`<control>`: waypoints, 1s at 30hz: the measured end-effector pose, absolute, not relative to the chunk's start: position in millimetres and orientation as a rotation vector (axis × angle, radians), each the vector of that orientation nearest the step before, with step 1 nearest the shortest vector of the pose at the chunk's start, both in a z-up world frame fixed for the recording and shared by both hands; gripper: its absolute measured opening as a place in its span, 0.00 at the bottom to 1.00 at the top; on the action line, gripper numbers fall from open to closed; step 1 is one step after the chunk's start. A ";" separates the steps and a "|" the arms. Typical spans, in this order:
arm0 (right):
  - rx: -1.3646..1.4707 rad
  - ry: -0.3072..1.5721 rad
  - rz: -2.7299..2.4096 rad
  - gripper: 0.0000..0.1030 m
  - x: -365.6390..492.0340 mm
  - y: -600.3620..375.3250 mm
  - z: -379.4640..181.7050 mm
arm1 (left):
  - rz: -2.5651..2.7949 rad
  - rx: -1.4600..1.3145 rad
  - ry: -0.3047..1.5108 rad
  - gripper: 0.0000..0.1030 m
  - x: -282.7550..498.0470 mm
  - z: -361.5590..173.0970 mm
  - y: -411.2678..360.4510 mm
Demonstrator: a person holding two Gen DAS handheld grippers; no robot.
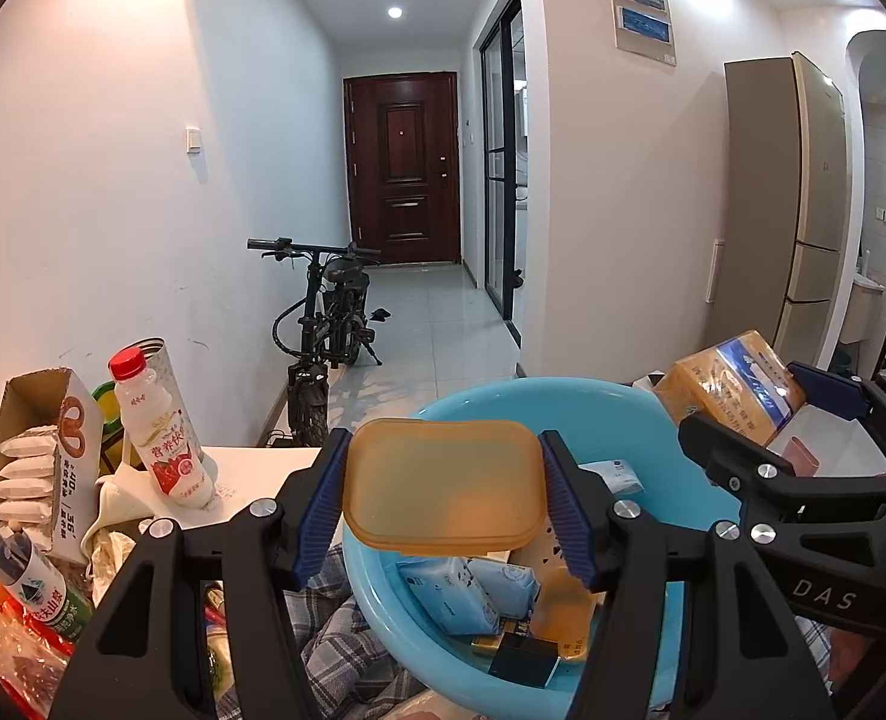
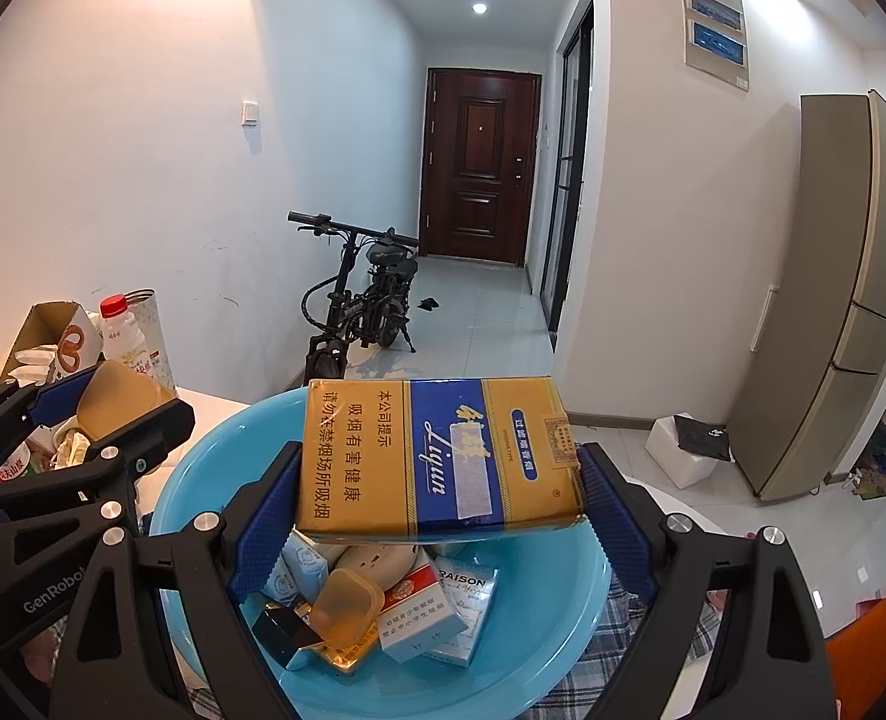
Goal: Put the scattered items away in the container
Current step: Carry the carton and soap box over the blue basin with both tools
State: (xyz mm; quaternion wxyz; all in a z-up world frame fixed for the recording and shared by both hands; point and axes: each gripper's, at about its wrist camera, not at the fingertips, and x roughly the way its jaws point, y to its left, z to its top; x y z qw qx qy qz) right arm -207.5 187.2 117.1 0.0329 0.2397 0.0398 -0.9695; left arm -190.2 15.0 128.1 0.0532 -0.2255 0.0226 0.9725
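A light blue plastic basin (image 1: pixel 562 396) (image 2: pixel 538 618) sits on a checked cloth and holds tissue packs, cigarette packs, a small orange box and a black box. My left gripper (image 1: pixel 445 507) is shut on a translucent orange lid (image 1: pixel 443 480) and holds it over the basin's near left rim; it also shows in the right wrist view (image 2: pixel 116 399). My right gripper (image 2: pixel 440 516) is shut on a yellow and blue cigarette carton (image 2: pixel 437 456) and holds it above the basin; the carton also shows in the left wrist view (image 1: pixel 736 384).
To the left stand a white drink bottle with a red cap (image 1: pixel 161 426), an open pretzel box (image 1: pixel 41 456), a green-labelled bottle (image 1: pixel 35 582) and wrappers. Beyond are a hallway, a black bicycle (image 1: pixel 329 324), a fridge (image 2: pixel 832 300) and a white box (image 2: pixel 688 450) on the floor.
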 end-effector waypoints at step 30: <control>0.695 0.134 -2.994 0.87 -198.9 178.2 123.0 | 2.961 -0.681 0.066 0.58 -188.0 127.0 13.7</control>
